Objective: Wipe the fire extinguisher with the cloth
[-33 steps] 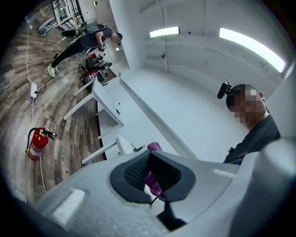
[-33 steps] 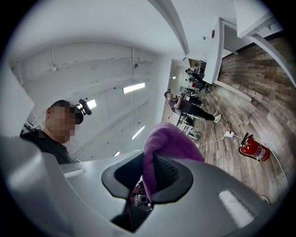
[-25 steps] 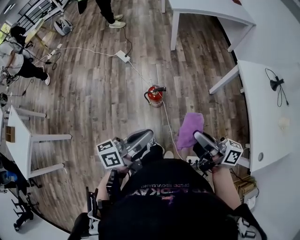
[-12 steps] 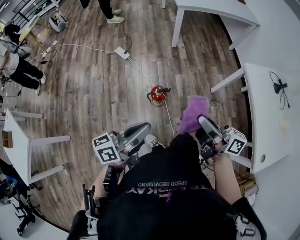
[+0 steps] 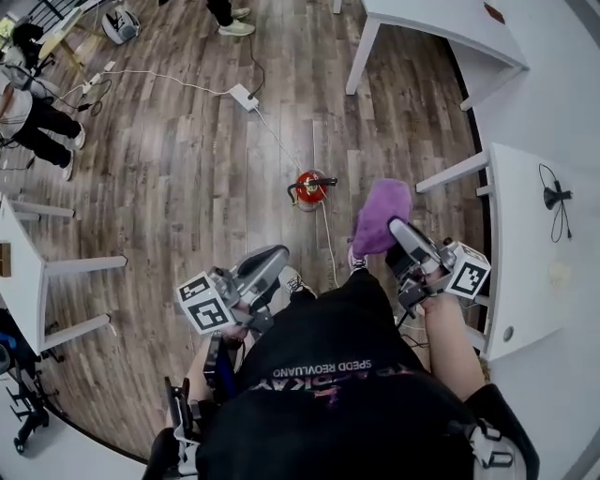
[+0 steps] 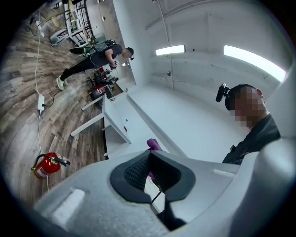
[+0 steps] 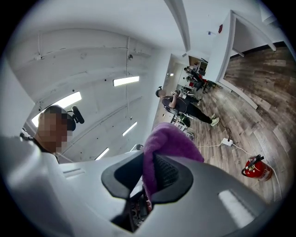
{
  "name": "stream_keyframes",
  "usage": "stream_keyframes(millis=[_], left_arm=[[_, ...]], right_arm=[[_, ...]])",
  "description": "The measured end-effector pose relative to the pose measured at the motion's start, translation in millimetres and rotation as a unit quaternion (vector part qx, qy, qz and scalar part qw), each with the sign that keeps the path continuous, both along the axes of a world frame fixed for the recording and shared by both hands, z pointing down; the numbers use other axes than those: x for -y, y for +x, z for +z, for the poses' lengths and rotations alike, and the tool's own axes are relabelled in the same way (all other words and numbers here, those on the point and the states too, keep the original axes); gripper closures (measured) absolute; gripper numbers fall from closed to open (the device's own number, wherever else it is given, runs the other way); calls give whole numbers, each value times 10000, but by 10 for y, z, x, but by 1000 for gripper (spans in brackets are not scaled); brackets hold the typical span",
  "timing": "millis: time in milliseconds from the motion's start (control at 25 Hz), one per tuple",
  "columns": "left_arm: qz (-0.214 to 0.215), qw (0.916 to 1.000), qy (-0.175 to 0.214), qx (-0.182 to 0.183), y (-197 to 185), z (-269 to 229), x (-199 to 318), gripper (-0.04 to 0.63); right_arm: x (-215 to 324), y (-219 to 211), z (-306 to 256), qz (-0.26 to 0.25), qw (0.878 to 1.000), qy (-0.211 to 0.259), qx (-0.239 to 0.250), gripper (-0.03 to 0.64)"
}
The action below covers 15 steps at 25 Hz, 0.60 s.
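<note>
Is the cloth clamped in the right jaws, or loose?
Clamped: the right gripper pinches the cloth between its jaws, and the cloth bunches out above them.

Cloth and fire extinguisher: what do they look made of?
The cloth looks like soft, fuzzy purple fabric, maybe microfibre: it bunches in rounded folds. The fire extinguisher has a smooth, slightly shiny red body, probably painted metal, though it is too small here to confirm.

The wood-plank floor (image 5: 178, 187) carries a red fire extinguisher (image 5: 310, 188) at frame centre. A white cable (image 5: 277, 140) runs past it to a power block (image 5: 243, 96) higher up. White worktops (image 5: 441, 23) stand along the edges.
</note>
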<state>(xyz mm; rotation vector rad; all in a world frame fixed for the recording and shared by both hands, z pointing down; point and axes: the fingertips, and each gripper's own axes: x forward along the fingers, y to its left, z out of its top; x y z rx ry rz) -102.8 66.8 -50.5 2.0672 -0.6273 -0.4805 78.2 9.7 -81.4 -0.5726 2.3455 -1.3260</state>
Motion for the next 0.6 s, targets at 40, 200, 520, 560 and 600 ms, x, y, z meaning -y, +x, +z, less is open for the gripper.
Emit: stream_keyframes(millis=[40,200,520,560,600], left_arm=[[-55,10000,-42,-17,42,12,18,600],[-191,9997,-158,52,292,25,91,600],[-790,9957,-453,180,847,180,140,600],[-823,9951,-497,236,948,230,151,600],[-849,9944,-535,331,1054,281,176,600]], right_arm=[[51,4,-19,-86,10000,-2,29,561],[292,155,-8,-335,9994,-34,11,560],[639,459,278,-994,9942,-353,195,561],[700,521,349,-1092,9930,-398,190,561],[772,587,414,-1194,9917,-443,199,561]])
